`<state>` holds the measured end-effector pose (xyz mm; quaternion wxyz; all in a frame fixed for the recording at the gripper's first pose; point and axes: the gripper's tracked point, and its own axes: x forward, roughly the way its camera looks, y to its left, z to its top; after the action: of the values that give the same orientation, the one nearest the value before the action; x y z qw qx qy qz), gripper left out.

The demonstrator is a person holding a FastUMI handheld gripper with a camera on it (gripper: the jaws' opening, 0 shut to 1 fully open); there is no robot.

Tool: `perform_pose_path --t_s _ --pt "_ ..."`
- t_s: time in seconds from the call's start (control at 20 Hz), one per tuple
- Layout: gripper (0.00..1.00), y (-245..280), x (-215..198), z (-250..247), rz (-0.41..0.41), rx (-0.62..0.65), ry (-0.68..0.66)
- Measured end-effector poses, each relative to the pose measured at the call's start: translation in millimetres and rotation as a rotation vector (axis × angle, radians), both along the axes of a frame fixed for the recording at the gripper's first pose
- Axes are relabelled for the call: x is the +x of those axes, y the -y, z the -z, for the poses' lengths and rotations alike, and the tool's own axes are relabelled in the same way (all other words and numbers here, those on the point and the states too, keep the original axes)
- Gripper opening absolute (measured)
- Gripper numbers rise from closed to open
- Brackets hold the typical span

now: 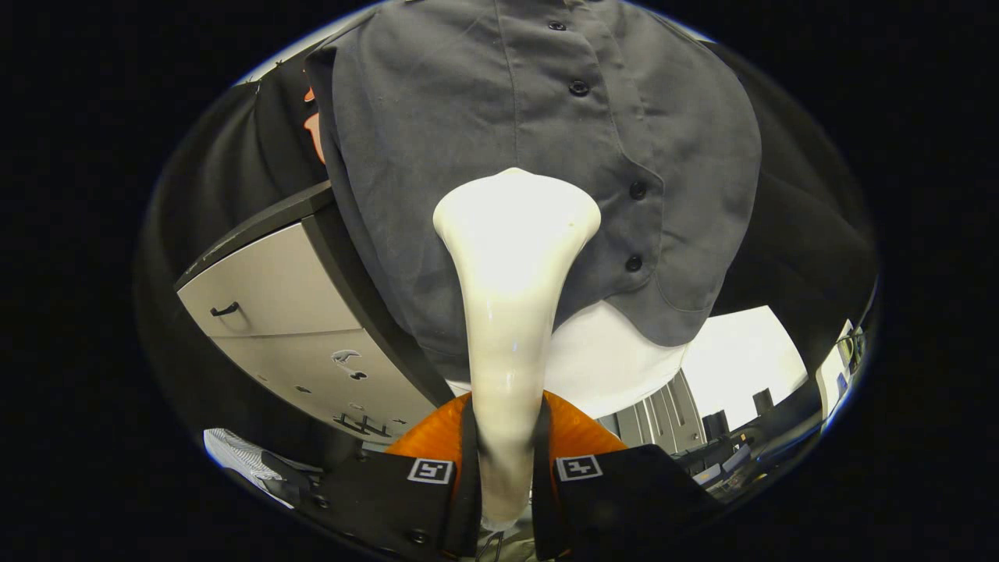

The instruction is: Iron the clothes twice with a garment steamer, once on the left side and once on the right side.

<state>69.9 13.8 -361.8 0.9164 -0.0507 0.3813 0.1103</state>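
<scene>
A white garment steamer (511,273) stands up from between my fingers, its handle clamped by my gripper (506,468), which is shut on it. Its wide head lies against a hanging grey button-up shirt (468,117), low on the panel left of the button placket (577,87). The shirt's hem hangs just beyond the steamer head, with a white layer (609,359) showing under it.
A pale cabinet (273,304) with a dark top and a small black handle stands left of the shirt. Black cloth hangs behind the shirt on both sides. Beyond the right finger, dark equipment (734,453) sits in front of a bright wall.
</scene>
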Motion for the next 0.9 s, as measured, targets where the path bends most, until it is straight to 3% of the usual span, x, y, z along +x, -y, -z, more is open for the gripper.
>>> perform_pose_path --t_s 0.6,0.9 --pt "0.34 17 -5 -128 -0.023 0.062 0.158" --pt "0.34 21 14 -201 -0.030 0.071 0.271"
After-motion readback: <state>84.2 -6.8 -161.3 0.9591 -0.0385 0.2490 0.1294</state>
